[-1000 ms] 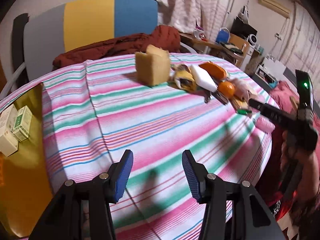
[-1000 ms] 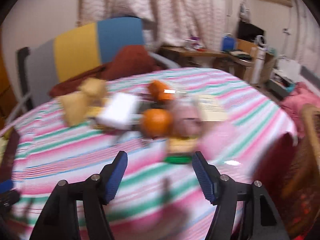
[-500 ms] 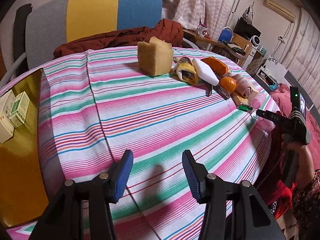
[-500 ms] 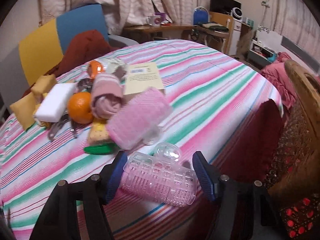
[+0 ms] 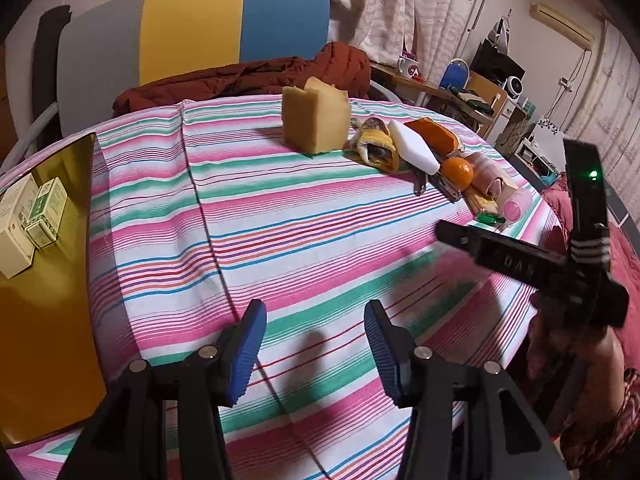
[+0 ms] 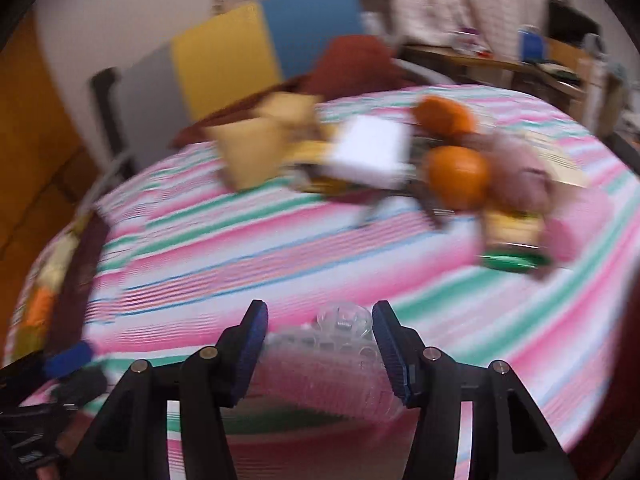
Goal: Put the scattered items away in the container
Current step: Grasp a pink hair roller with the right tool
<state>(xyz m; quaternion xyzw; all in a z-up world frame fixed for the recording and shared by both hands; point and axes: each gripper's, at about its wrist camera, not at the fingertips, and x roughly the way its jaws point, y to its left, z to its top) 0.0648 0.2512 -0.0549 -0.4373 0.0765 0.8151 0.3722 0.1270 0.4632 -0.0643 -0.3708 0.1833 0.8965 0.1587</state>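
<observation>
Lived-in home room, striped tablecloth (image 5: 280, 216), curtains (image 5: 420, 8), cluttered desk (image 5: 440, 88), wall air conditioner (image 5: 560, 26)

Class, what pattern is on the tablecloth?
The tablecloth has pink, green, white and blue stripes, clearest in the left wrist view.

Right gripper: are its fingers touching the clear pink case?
Touching. In the right wrist view, both fingers press the sides of the clear pink case, no gap showing despite blur.
</observation>
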